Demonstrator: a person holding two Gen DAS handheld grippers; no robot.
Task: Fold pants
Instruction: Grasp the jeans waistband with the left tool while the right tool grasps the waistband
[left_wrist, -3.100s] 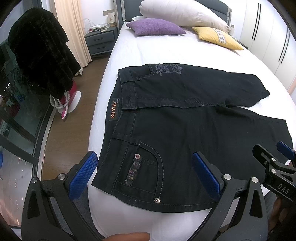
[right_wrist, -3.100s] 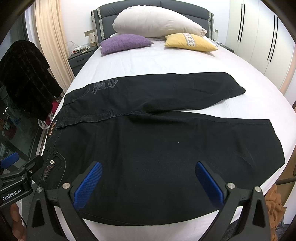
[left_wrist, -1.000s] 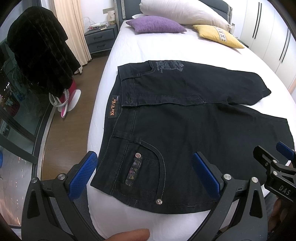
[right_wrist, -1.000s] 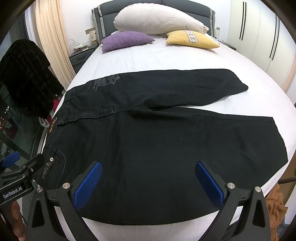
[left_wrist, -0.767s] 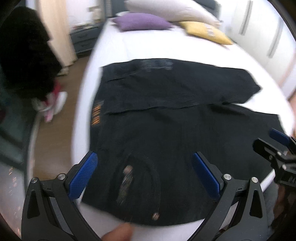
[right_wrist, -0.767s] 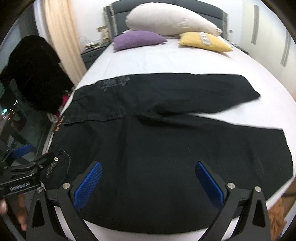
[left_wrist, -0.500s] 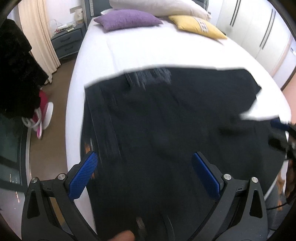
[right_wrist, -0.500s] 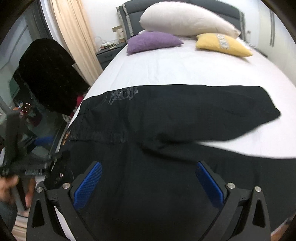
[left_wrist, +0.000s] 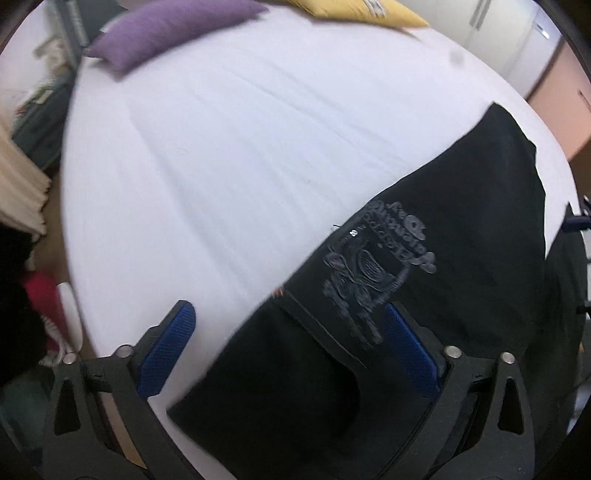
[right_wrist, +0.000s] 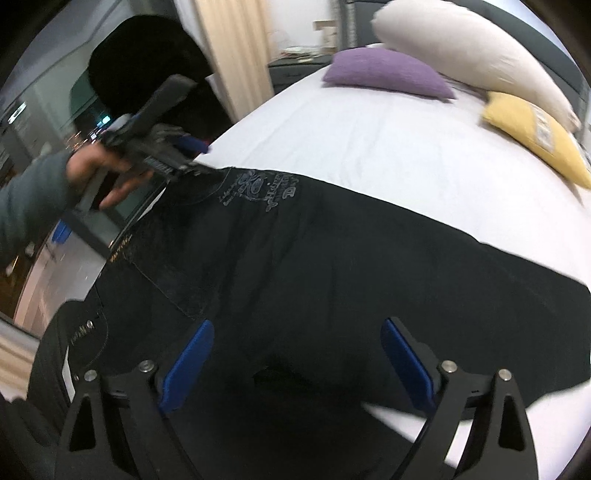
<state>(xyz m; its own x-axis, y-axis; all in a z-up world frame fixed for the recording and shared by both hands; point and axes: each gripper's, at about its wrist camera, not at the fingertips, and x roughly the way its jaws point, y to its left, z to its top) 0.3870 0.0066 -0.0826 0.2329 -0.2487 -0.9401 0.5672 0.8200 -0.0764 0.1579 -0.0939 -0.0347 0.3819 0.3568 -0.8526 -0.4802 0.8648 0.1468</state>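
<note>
Left wrist view looks steeply down on the white bed, where the black pants lie spread flat, running from the lower middle up toward the right edge. The left gripper hangs over the far corner of the waistband, right by the grey embroidered crest. Its jaws stand wide apart and have just been closing a little; the corner of the waistband lies below the gap, with one blue pad over the bare sheet and the other over the black cloth, and neither pad presses on the fabric. A purple pillow and a yellow pillow sit at the head of the bed.

From the right wrist view, the pants stretch across the bed from the waistband at the left to the leg ends at the right. The right gripper is over the middle of the pants, near where the two legs meet. Its jaws are also wide and have just been closing slightly, with only flat black cloth beneath them and nothing pinched. Further left, a hand in a grey sleeve holds the left gripper at the upper corner of the waistband, beside the crest. Behind it are a big white pillow, the purple pillow and the yellow pillow, with a cream curtain and a dark garment hanging off to the left. The picture is motion-blurred, so fine details are soft.
</note>
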